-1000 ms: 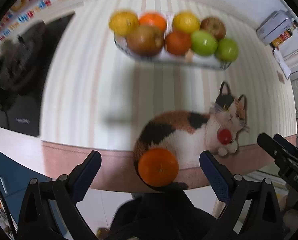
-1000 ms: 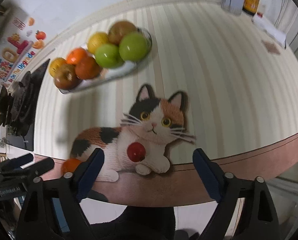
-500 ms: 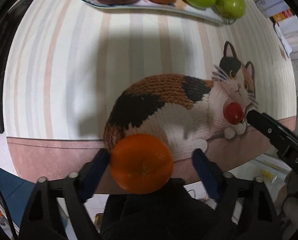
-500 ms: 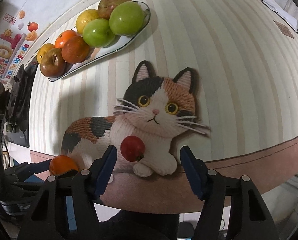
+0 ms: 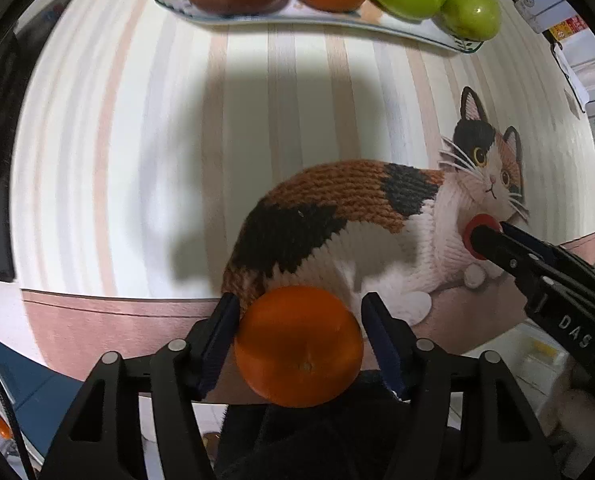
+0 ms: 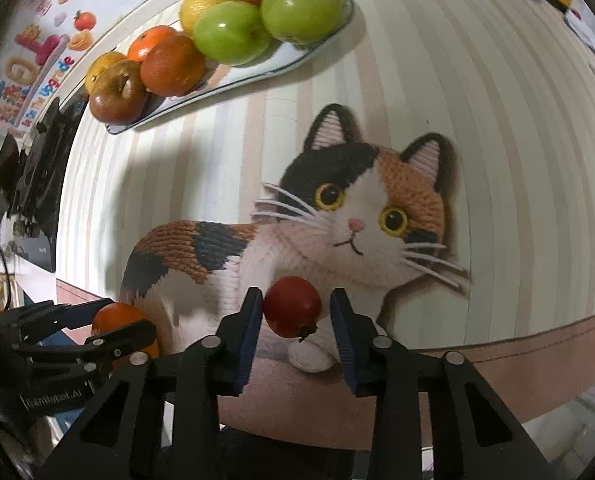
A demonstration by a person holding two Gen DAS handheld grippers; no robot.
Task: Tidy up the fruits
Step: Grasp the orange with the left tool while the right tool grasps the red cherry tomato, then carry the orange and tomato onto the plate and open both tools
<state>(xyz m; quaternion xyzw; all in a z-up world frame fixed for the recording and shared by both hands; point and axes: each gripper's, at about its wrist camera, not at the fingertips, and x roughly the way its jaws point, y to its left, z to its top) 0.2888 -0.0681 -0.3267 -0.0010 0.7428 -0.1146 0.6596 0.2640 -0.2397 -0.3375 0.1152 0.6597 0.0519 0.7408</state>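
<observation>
Home kitchen: fruit plate [image 6: 233, 80], stove [image 6: 37, 168]

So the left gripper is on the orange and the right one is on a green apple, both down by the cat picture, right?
Not quite: the right gripper is around a small red tomato, as the right wrist view shows. The green apples sit on the plate. The left gripper does have the orange.

in the left wrist view the top edge cuts off the fruit on the plate [image 5: 417, 34]; the right gripper [image 5: 497, 240] hides most of the tomato [image 5: 482, 222]. in the right wrist view the left gripper's fingers [image 6: 125, 334] cover part of the orange [image 6: 115, 314]; the wall stickers [image 6: 37, 64] are too blurred to read.
</observation>
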